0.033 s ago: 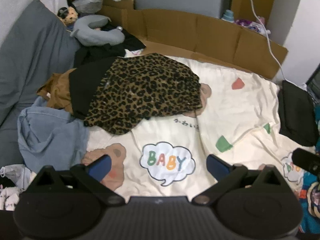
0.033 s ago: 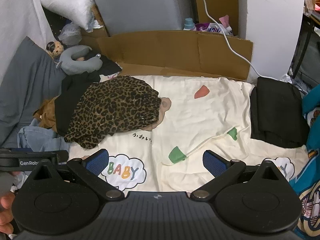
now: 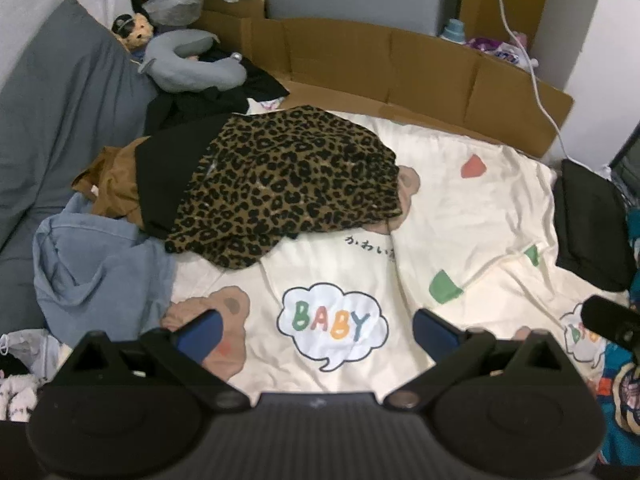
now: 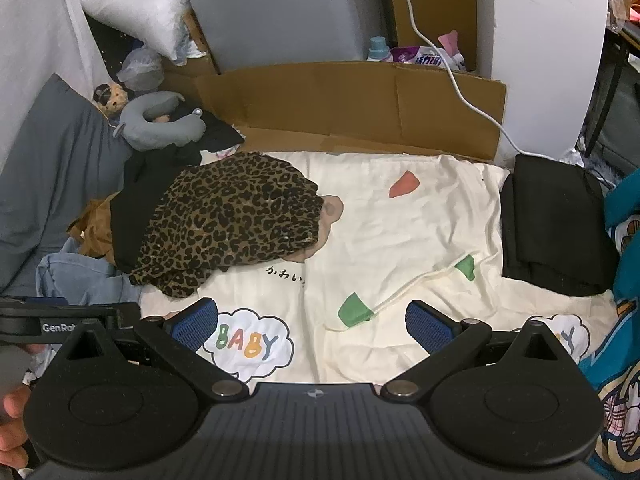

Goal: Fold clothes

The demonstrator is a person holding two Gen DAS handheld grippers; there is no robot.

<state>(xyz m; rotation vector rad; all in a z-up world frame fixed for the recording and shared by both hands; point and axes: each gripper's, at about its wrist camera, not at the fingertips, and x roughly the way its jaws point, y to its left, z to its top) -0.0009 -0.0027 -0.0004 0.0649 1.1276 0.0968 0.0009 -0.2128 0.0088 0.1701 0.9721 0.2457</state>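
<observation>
A leopard-print garment (image 3: 288, 176) lies crumpled on top of a clothes pile at the left of the cream bedsheet (image 3: 460, 216); it also shows in the right wrist view (image 4: 232, 216). Under it lie a black garment (image 3: 168, 172), a brown one (image 3: 116, 184) and a light blue one (image 3: 100, 268). A folded black garment (image 4: 556, 224) lies at the right edge of the sheet. My left gripper (image 3: 316, 330) is open and empty, above the "BABY" print. My right gripper (image 4: 312, 324) is open and empty, above the sheet's near part.
A grey pillow (image 3: 52, 128), a grey neck pillow (image 3: 188, 64) and a small plush toy (image 3: 136, 32) sit at the far left. Cardboard (image 4: 352, 104) lines the back edge, with a white cable (image 4: 460, 92) over it. A blue patterned cloth (image 4: 624, 320) lies at the right.
</observation>
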